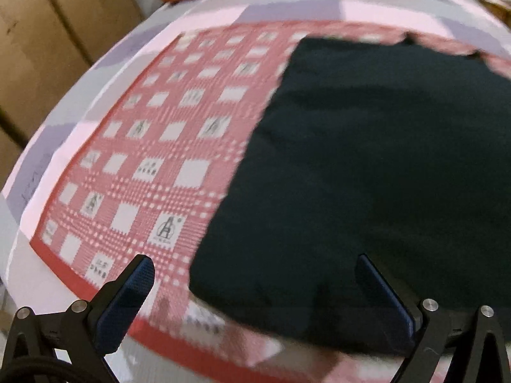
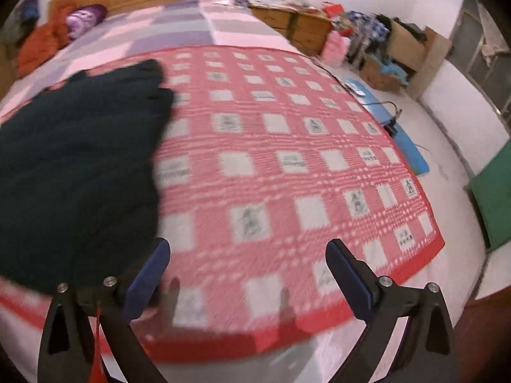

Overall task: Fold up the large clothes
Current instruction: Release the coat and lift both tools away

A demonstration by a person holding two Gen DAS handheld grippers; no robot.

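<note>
We held both grippers low over the near edge of the bed (image 2: pixel 179 25), pointing forward. Our left gripper (image 1: pixel 255 290) had its fingers spread wide over the dark garment (image 1: pixel 383 166), which lay flat on the red checked mat (image 2: pixel 287 159). Our right gripper (image 2: pixel 249 271), fingers also spread, hovered just right of the garment.

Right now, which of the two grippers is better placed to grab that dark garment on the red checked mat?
Probably the left gripper: open, with the dark garment directly ahead, its near edge between the fingers. The right gripper, also open, faces bare red checked mat.
</note>
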